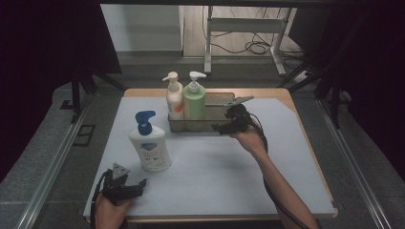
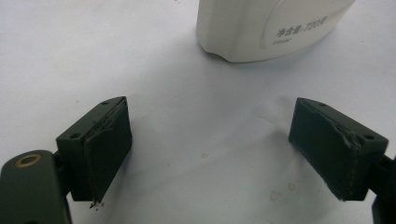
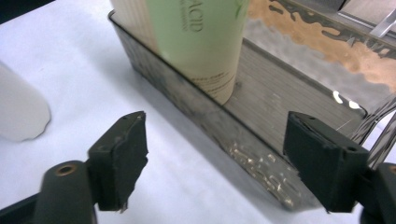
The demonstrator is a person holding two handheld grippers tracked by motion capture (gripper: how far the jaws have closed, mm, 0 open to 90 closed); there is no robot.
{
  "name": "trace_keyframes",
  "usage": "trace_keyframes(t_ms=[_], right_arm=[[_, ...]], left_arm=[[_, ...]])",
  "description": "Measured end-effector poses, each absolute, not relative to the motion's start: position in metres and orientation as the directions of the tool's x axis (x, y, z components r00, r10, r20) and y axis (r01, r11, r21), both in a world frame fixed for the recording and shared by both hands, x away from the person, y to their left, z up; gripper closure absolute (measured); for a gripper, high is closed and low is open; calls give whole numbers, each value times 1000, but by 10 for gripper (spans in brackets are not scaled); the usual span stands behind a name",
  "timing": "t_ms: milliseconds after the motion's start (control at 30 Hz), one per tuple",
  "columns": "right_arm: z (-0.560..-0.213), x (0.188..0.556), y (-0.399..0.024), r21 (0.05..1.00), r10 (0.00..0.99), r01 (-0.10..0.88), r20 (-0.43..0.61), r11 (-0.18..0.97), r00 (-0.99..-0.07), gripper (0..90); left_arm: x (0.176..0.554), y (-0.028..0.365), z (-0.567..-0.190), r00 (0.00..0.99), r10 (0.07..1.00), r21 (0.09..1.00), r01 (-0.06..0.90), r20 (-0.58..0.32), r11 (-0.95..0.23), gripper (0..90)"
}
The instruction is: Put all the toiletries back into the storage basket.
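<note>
Since 2 pump bottles, a cream one [image 1: 174,95] and a green one [image 1: 194,101], are already stood at the left end of the clear tray [image 1: 221,110], the white bottle [image 1: 149,143] left out on the bench [image 1: 219,171] is judged the next to go in. Just ahead of it, the left tool [image 1: 141,183] is held spread and empty. The right tool [image 1: 216,128], also spread, is hovered at the tray's near wall, perhaps to steady it.

1. White pump bottle with blue pump [image 1: 150,143] stands upright on the table, well apart from the tray.
2. Green bottle [image 1: 195,102] and white-orange bottle [image 1: 175,98] stand upright, side by side, in the clear tray [image 1: 219,110].
</note>
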State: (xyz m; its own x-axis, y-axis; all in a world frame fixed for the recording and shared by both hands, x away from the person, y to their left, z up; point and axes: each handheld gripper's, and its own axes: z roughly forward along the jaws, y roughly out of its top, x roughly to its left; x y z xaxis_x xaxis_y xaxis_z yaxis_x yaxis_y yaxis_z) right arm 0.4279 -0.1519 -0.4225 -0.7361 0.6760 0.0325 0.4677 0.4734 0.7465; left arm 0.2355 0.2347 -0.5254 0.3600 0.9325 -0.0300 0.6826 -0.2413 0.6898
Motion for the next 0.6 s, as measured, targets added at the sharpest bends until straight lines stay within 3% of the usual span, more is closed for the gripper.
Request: trace_keyframes(t_ms=[400, 600], right_arm=[[-425, 401, -159, 740, 630, 429, 10, 517, -776, 127], [-428, 387, -164, 739, 621, 408, -18, 536, -783, 35]], left_arm=[[236, 235, -525, 360, 932, 686, 686, -31, -242, 127], [236, 235, -525, 361, 932, 684, 688, -32, -243, 127]])
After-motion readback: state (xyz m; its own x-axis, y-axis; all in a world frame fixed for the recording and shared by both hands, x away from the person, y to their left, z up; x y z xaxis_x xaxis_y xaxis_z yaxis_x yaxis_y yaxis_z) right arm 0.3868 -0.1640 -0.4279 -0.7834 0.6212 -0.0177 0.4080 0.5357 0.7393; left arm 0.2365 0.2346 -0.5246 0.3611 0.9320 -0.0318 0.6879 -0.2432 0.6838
